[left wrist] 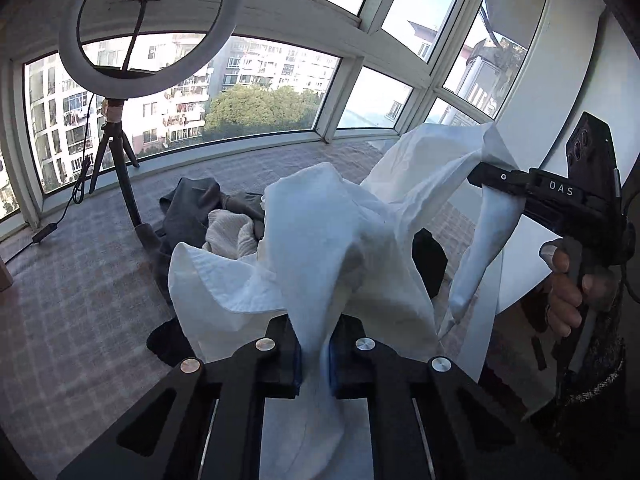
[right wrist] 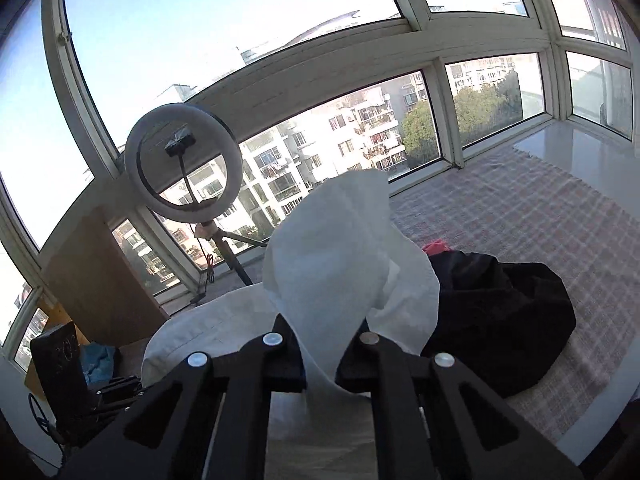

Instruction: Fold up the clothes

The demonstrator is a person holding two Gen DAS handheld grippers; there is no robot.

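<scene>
step: spreading | left gripper (left wrist: 314,364) jaws clenching the white shirt (left wrist: 320,240) | right gripper (right wrist: 320,364) jaws pinching another edge, up to the left's right | shirt hanging bunched between both, above the checked blanket (left wrist: 80,300) | dark clothes (right wrist: 500,320) lying beyond

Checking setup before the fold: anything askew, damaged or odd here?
No damage visible. The white garment is bunched and twisted in the air, pinched by the left gripper and right gripper, not spread flat. Other clothes lie in loose heaps on the checked blanket, including a black one.
</scene>
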